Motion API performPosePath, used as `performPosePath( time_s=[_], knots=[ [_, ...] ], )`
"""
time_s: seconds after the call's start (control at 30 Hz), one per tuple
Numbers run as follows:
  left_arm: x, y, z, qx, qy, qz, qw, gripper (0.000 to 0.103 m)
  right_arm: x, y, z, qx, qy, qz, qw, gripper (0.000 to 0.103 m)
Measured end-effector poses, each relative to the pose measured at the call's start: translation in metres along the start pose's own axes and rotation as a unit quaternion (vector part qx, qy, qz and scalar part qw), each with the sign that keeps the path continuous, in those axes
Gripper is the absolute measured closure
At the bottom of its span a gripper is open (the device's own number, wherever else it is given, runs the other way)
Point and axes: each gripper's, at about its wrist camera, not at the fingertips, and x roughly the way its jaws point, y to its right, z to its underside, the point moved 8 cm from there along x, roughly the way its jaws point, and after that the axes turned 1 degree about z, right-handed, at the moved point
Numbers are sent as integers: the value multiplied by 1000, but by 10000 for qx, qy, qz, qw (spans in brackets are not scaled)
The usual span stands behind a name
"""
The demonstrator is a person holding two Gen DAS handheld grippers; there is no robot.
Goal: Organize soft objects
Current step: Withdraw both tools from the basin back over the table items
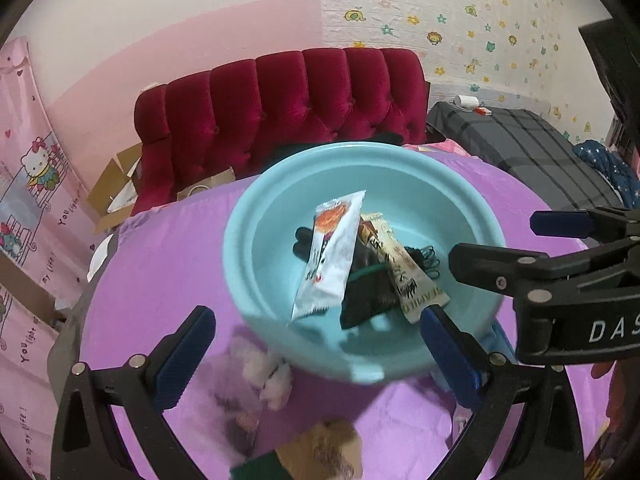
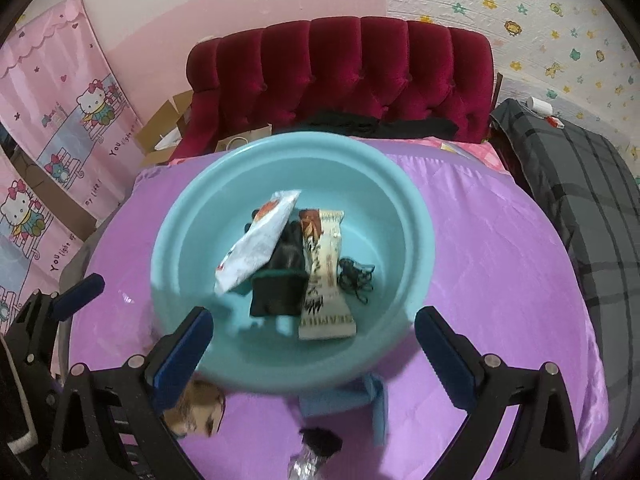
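Note:
A light blue basin (image 1: 256, 216) (image 2: 404, 208) sits on the purple bedspread. In it lie a white snack packet (image 1: 330, 256) (image 2: 256, 240), a beige snack packet (image 1: 404, 276) (image 2: 326, 280), a black glove (image 1: 362, 300) (image 2: 278, 284) and a tangle of dark hair ties (image 1: 426, 262) (image 2: 356, 276). My left gripper (image 1: 316, 360) is open and empty at the basin's near rim. My right gripper (image 2: 314, 356) is open and empty, also at the near rim; it shows at the right in the left wrist view (image 1: 560, 236).
On the spread in front of the basin lie a white fluffy toy (image 1: 268, 372), a brown plush (image 1: 332, 452) (image 2: 198, 408), a blue cloth (image 2: 360, 404) and a small dark object (image 2: 320, 442). A red tufted headboard (image 2: 344, 72) stands behind. A grey plaid blanket (image 2: 592, 200) lies right.

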Motion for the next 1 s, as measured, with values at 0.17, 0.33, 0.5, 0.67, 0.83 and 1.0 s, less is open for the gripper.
performPosePath(
  time_s=[0.17,0.33,0.5,0.67,0.83,1.0],
  knots=[
    [-18,-2,14,-27,33,-24,10000,0,-15,-4,19,-9,-16,-32,10000,0],
    [-37,-3,31,-52,56,-73,9999,0,-31,-9,42,-92,32,12,10000,0],
    [-52,-4,47,-28,95,-117,9999,0,-42,-13,60,-95,78,14,9999,0],
    [-65,-5,64,-30,118,-132,9998,0,-53,-15,79,-129,152,61,9998,0],
    [-78,-6,78,-51,191,-151,9997,0,-60,-18,98,-116,211,75,9997,0],
    [-87,-8,95,-103,215,-168,9996,0,-62,-22,116,-178,265,81,9995,0]
  ],
)
